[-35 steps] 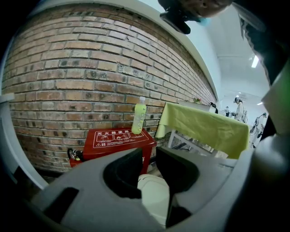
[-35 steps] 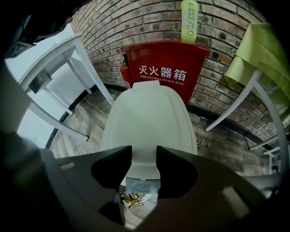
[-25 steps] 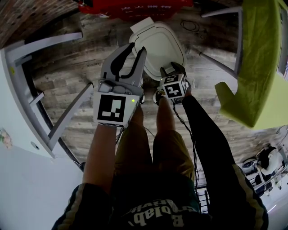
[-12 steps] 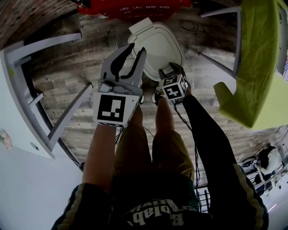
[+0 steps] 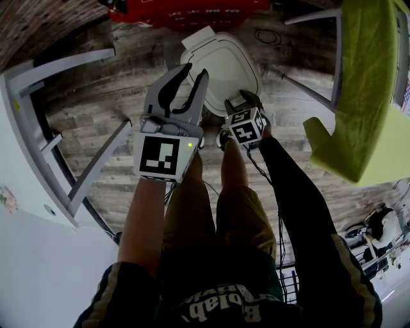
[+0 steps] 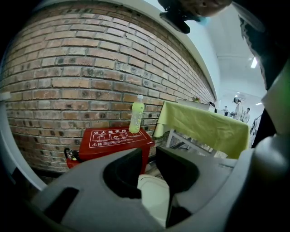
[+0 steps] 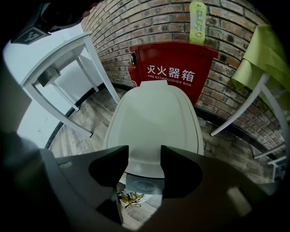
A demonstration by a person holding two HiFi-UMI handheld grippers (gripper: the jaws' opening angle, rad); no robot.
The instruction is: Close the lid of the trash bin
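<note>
Plank floor (image 5: 96, 109): trash bin (image 5: 224, 64), red box (image 5: 192, 11).

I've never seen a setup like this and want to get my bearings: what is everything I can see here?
Wall: one, brick, at the back.
Box: one, red, against the wall.
Bottle: one, green, atop the box.
Bin: one, white lid, on the floor before the box.
Table: one, white, left of the bin.
Cloth: one, green, draped at the right.
Left claw: one, grey, open, empty, by the bin.
Right claw: one, grey, jaws just been opening, empty, over the bin's near edge.
</note>
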